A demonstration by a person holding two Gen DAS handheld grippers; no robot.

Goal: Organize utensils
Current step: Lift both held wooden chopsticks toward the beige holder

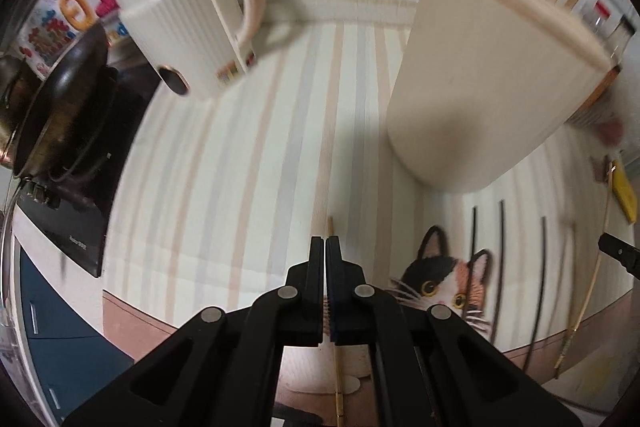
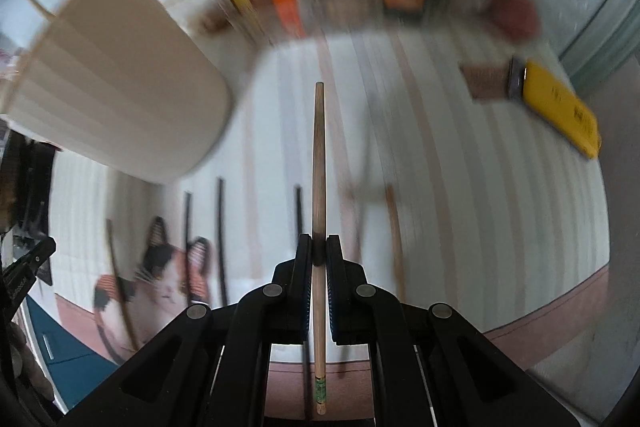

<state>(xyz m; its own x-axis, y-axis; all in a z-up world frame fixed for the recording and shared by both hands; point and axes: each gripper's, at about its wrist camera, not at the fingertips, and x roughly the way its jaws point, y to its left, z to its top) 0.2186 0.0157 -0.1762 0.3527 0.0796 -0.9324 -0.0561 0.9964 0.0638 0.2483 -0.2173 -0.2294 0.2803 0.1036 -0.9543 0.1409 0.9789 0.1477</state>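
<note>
progress: early-mid | right gripper [image 2: 319,247] clamped on wooden chopstick [image 2: 319,163], off the mat | left gripper [image 1: 324,247] closed, pinching thin chopstick [image 1: 338,375] | cream holder [image 1: 480,67] has several sticks | black chopsticks [image 2: 221,239] left on striped mat [image 2: 460,187]

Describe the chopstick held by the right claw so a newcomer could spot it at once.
Start at the striped mat with the tall cream holder on it. Above the mat, the right claw pinches a light wooden chopstick. Unlike the black chopsticks lying flat, it is lifted and has a green band near its end.
</note>
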